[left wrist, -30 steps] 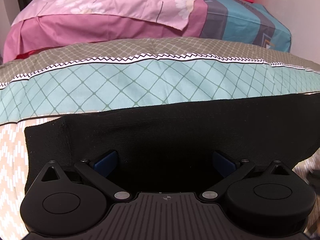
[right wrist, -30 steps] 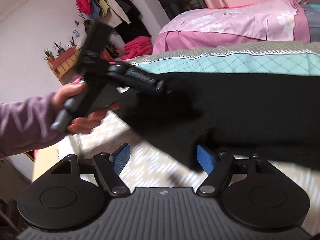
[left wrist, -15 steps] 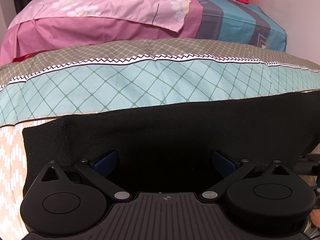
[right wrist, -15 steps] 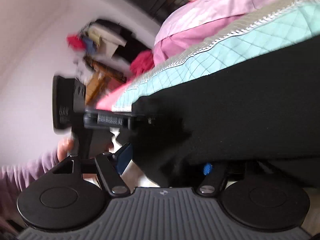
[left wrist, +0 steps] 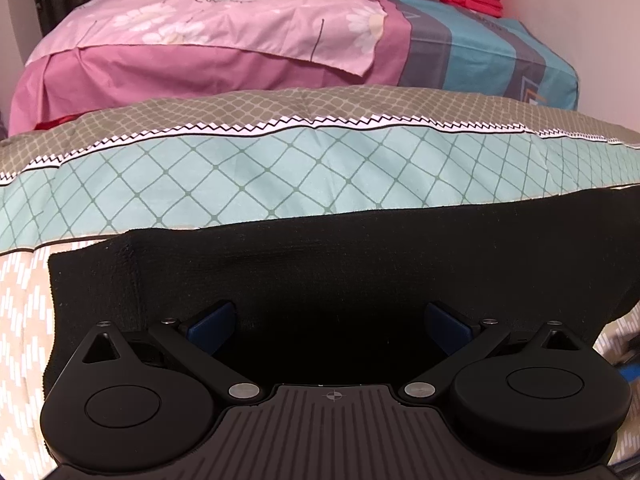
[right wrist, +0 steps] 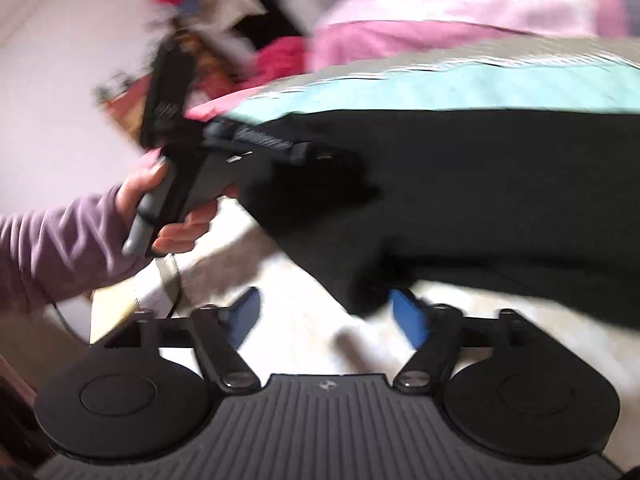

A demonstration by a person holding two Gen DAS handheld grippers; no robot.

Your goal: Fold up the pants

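Both spread fingers (left wrist: 212, 326) over black pants (left wrist: 340, 264).

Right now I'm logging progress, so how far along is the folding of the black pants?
Done: the black knit pants lie spread flat across the patterned bedspread. In hand: the left gripper sits open over the fabric; the right gripper is open at the near edge, blurred. Left: no finished fold is visible, so the folding seems ahead.
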